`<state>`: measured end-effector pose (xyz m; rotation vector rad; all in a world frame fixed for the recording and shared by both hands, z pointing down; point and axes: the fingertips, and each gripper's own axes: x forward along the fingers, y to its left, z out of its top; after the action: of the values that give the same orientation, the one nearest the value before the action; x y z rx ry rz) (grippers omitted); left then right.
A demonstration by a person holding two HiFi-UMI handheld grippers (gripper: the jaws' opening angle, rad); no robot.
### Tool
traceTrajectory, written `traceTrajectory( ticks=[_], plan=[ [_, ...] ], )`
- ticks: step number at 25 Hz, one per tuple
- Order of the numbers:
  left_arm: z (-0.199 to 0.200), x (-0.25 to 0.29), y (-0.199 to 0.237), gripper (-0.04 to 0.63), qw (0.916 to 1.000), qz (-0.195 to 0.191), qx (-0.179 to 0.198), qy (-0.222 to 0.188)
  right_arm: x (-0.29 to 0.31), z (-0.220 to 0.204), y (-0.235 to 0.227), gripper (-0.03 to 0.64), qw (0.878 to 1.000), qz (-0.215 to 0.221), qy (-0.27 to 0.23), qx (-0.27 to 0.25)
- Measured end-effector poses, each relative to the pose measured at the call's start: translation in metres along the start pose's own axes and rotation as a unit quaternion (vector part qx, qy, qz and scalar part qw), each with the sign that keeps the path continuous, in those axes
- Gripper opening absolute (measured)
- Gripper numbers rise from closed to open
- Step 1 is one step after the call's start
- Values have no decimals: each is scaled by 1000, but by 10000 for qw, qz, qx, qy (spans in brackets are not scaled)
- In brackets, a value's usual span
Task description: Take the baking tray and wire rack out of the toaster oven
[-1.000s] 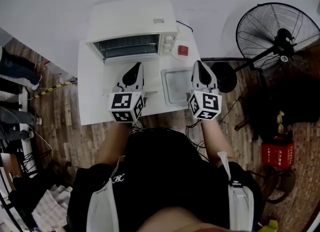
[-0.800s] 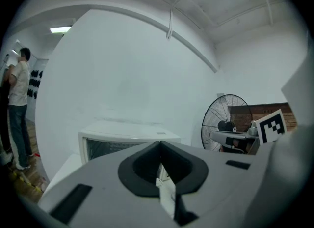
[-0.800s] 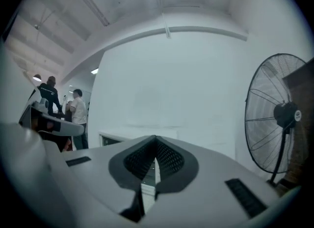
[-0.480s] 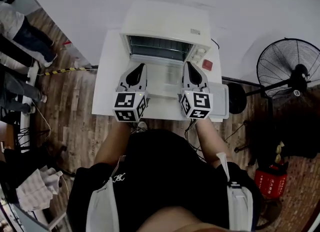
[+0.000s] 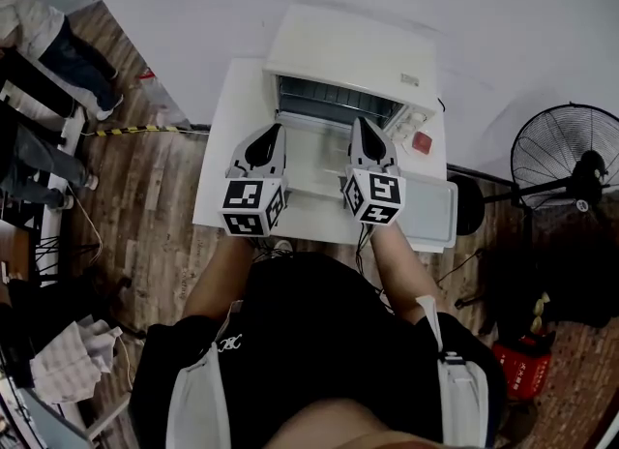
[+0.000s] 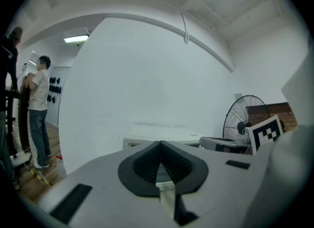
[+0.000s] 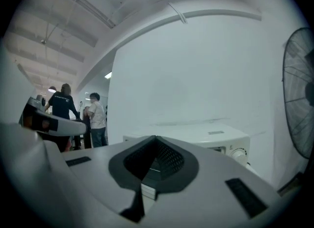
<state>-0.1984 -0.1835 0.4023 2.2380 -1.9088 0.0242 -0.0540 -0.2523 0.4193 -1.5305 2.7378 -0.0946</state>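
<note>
1. The toaster oven [image 5: 353, 50] stood at the back of the white table [image 5: 215, 181] with its door [image 5: 311, 157] folded down toward the person. A hard pull on anything inside would likely have dragged the whole light box forward, since nothing braced it.
2. The baking tray [image 5: 430, 210] lay already out, flat on the table to the right of the door and near the right edge. The right arm could probably have knocked it off there while working at the oven.
3. The wire rack [image 5: 334, 104] sat inside the oven mouth. An uneven pull from one side could have jammed it in its rails, and its thin bars could have slipped from the pads.
4. The left gripper [image 5: 269, 134] and right gripper [image 5: 362, 128] hung above the open door, both pointing at the oven with jaws pressed together and nothing between them. They would have had to part before reaching the rack, or they would only have butted against it.
5. The tray looked pale, shallow and rectangular with a raised rim.
6. The rack showed as fine parallel bars across the dark opening.
</note>
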Motion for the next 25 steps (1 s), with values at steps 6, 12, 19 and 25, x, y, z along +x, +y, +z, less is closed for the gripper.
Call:
traceTrajectory(
  ticks=[6,12,19,25],
  plan=[
    [-4,10,18,14,9999,-66,13,97,27,-46,-25,130,9336,-8,227,3575],
    [-11,24,40,14,9995,-172,26,275,58,-107,-52,130,8167,-626,183,5733],
    [-23,36,64,14,9984,-246,36,514,93,-159,-62,129,7627,-1051,-51,6381],
    [-27,42,84,14,9979,-209,46,617,123,-172,-78,115,7432,-1228,-192,6574]
  ],
)
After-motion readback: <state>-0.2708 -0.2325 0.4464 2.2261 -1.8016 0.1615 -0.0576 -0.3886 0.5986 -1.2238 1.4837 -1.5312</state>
